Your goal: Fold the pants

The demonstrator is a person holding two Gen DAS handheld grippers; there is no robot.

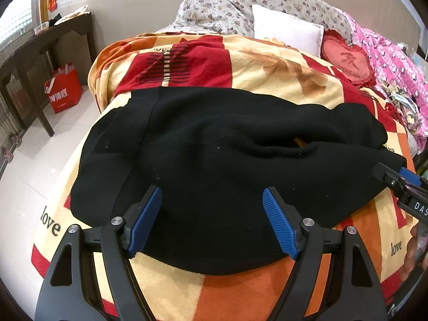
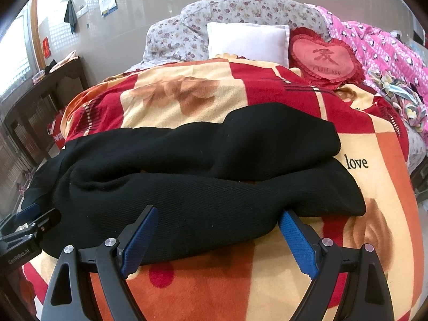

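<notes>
Left wrist view, my left gripper point(image 1: 212, 208): fingers spread wide and released, poised over the near hem of the black pants point(image 1: 214, 155), gripping nothing.
Left wrist view, garment: pants lie crosswise on the patterned blanket point(image 1: 267, 61), bunched, with a gap showing between two layers near the middle.
Left wrist view, my right gripper point(image 1: 401, 184): enters at the right edge, by the pants' right end; whether it is clenched there I cannot tell.
Right wrist view, my right gripper point(image 2: 218, 224): fingers parted, straddling the near edge of the pants point(image 2: 200, 165); cloth lies between them but is not pinched.
Right wrist view, my left gripper point(image 2: 24, 222): at the far left, by the pants' other end; its state is unreadable here.
Step, as I judge it: garment lies roughly doubled lengthwise; I am positioning for a grasp.
Next move: both sets of fingers should clench on the near edge together, catching every layer.
View difference: only the right wrist view shows the two stacked legs ending near the word "love".
</notes>
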